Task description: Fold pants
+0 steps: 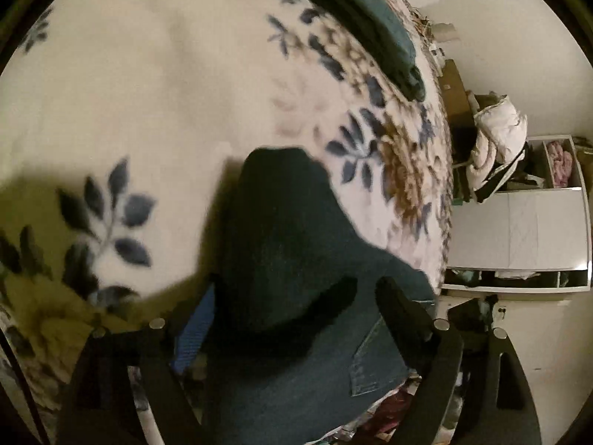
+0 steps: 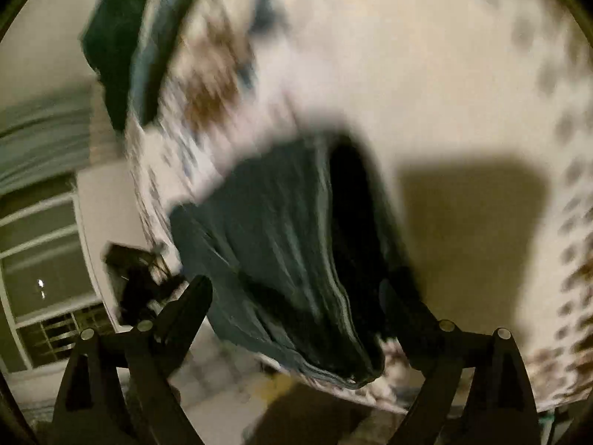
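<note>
Pants (image 1: 281,244) on floral blanket (image 1: 148,92)

Illumination is dim and warm. Hard shadows fall on the floral blanket (image 1: 148,92). The right wrist view is heavily motion-blurred. Fisheye distortion darkens and curves both frame edges.

Pants (image 2: 281,244) and blanket (image 2: 426,74) motion-blurred

Black tongs (image 1: 289,296), silver pivot screws (image 1: 441,323)
</note>
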Demonstrator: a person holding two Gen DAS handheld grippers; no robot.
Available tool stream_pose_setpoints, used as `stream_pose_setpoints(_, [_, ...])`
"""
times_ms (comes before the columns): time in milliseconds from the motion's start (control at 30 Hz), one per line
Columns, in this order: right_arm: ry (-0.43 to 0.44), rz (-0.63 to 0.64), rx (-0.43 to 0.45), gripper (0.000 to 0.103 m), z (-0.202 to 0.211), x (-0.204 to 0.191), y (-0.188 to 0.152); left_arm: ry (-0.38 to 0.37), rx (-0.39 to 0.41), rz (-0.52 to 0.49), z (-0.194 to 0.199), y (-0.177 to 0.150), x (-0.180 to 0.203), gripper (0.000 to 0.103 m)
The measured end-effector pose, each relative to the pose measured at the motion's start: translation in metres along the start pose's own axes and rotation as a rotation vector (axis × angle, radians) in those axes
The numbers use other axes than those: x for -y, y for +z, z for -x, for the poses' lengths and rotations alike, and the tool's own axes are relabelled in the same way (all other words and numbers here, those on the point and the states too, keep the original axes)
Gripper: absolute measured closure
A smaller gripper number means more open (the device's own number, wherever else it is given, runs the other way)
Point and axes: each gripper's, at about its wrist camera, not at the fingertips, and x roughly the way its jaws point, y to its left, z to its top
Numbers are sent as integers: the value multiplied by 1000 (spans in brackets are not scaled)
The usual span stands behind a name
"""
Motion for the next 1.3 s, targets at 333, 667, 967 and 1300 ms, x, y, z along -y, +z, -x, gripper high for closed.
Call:
stream_pose_setpoints(333, [-79,79,7,42,-13,-27,12,58,-139,-105,-16,-32,-3,29])
stream_pose_setpoints(667, [-168,134,-15,39,-3,-29,12,78,-158,-112,-19,-29,-11,40])
stream_pose_setpoints(967, [-72,78,-28,3,-25,1,8,-12,-113,-41,-48,-37,-8,0])
stream_pose_setpoints(1300, [-85,75,66,54,-11,-15,-26,-3,-58,-99,-11,-48,8,71])
